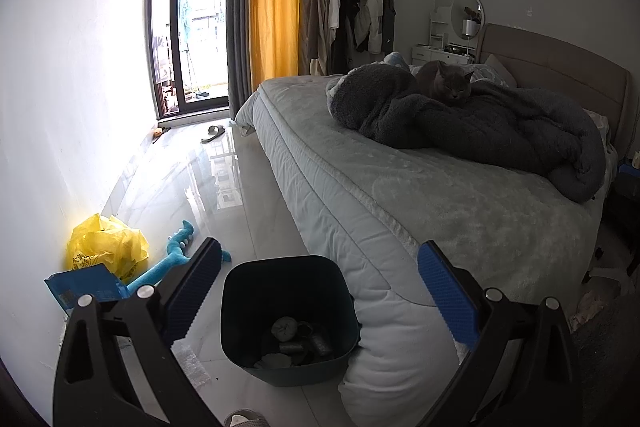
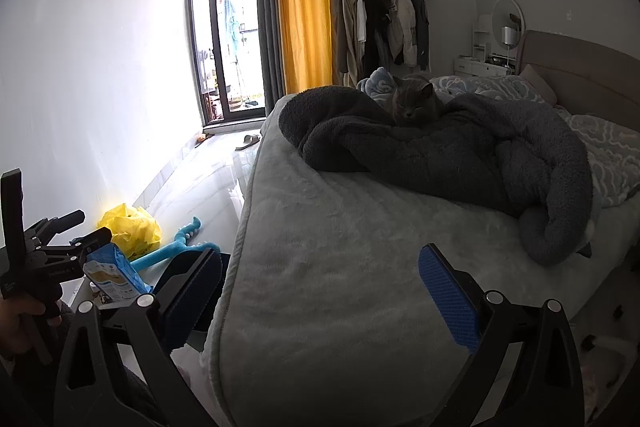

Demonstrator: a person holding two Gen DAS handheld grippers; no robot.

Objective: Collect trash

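In the left wrist view my left gripper (image 1: 320,291) is open and holds nothing. It hovers over a dark bin (image 1: 240,291) on the floor at the bed's corner, with several bits of trash (image 1: 286,329) inside. Left of it, by the wall, lie a crumpled yellow plastic bag (image 1: 106,247) and a blue packet (image 1: 86,287). My right gripper (image 2: 320,295) is open and holds nothing above the corner of the bed (image 2: 340,267). The right wrist view also shows the yellow bag (image 2: 132,227), the blue packet (image 2: 114,273) and, at the far left, the left gripper (image 2: 96,224) in a hand.
A blue plush toy (image 1: 176,255) lies on the shiny floor beside the bag. Clear plastic wrap (image 1: 188,367) sits near the bin. A grey cat (image 1: 444,83) rests on a dark blanket (image 1: 500,131) on the bed. A slipper (image 1: 212,134) lies by the balcony door.
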